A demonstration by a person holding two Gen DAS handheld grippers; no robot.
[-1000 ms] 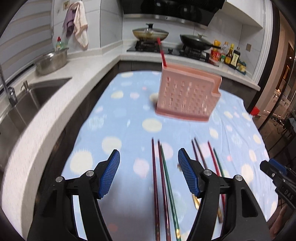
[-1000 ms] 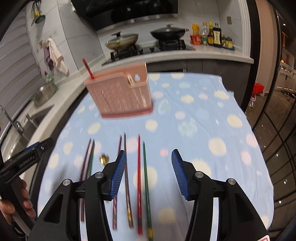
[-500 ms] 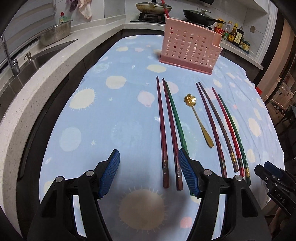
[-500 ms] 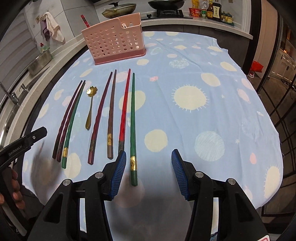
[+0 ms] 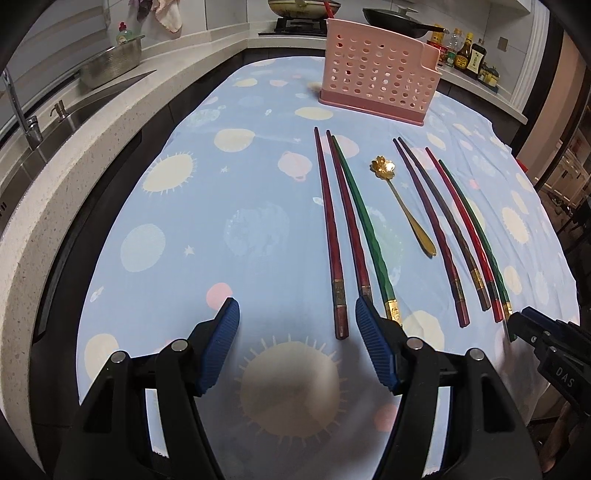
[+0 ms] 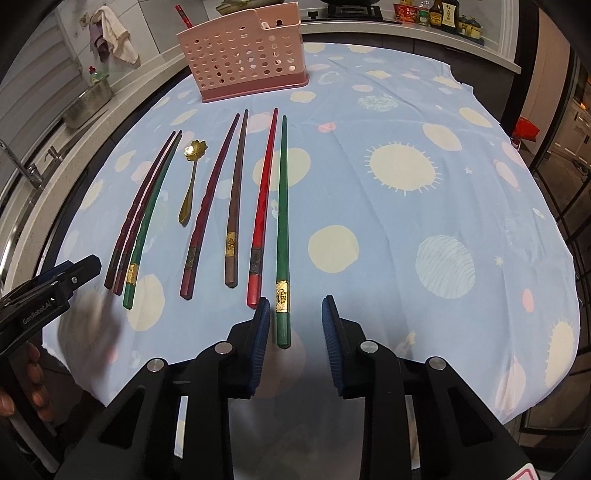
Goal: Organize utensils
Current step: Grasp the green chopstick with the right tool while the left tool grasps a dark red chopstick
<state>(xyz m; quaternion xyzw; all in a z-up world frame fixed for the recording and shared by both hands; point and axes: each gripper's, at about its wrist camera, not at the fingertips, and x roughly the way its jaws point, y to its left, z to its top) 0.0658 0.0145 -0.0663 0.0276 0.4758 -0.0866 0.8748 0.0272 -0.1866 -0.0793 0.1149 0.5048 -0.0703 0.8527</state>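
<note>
Several red, green and brown chopsticks and a gold flower spoon lie in a row on the blue dotted cloth. Behind them stands a pink perforated holder. My left gripper is open over the cloth, with the near end of the leftmost dark red chopstick lying between its fingers, close to the right one. My right gripper straddles the near end of the rightmost green chopstick. Its jaws are closing, and the pads are not pressing on the chopstick.
A red chopstick stands in the holder. A counter with a sink and a steel bowl runs along the left. Pans and sauce bottles sit at the back. The cloth's near edge hangs just below both grippers.
Both grippers have come down and toward the near ends of the chopsticks. The right jaws have narrowed around the green chopstick's end. The left jaws kept their width.
</note>
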